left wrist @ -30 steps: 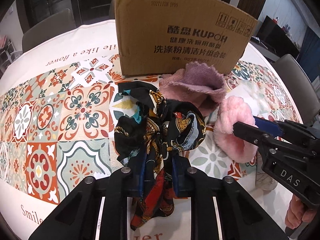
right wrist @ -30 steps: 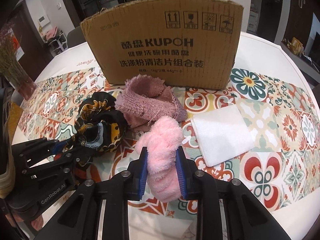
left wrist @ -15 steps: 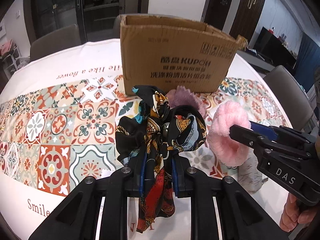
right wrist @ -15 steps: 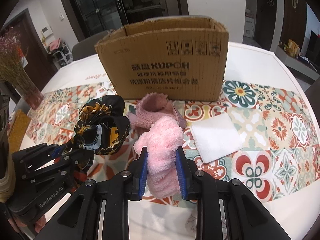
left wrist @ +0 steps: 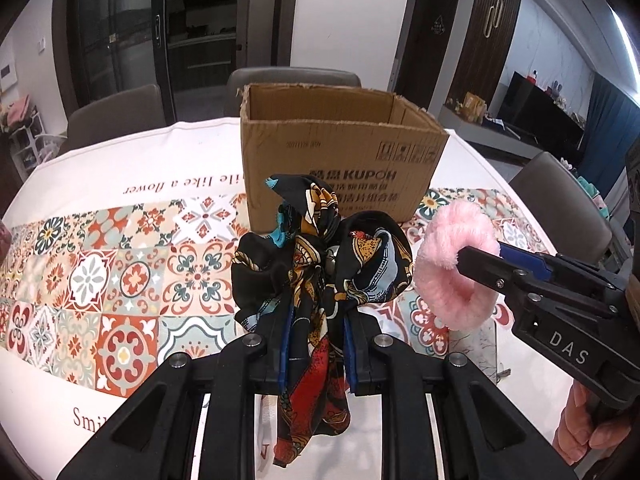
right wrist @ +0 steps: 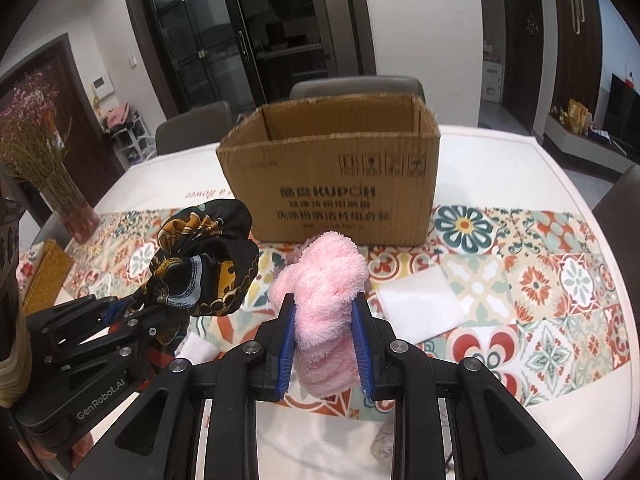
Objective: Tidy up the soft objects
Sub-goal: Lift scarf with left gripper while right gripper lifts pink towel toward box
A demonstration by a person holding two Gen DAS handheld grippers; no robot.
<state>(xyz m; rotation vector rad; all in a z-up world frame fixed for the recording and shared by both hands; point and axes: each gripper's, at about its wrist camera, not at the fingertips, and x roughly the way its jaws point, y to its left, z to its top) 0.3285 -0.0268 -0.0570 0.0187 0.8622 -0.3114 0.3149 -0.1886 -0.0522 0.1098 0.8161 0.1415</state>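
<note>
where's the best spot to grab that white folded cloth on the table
Take the white folded cloth at its near corner or edge, coming from above with the jaws across the fold. It lies flat on the table, so only an edge offers anything to pinch.

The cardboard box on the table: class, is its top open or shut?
Open. The cardboard box has no flaps across its top, and both views look past the rim onto its inner walls. Its floor is hidden, so contents cannot be told.

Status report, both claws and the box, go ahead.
Left claw shut on scarf. Right claw shut on pink scrunchie. Box open ahead, path clear.
</note>
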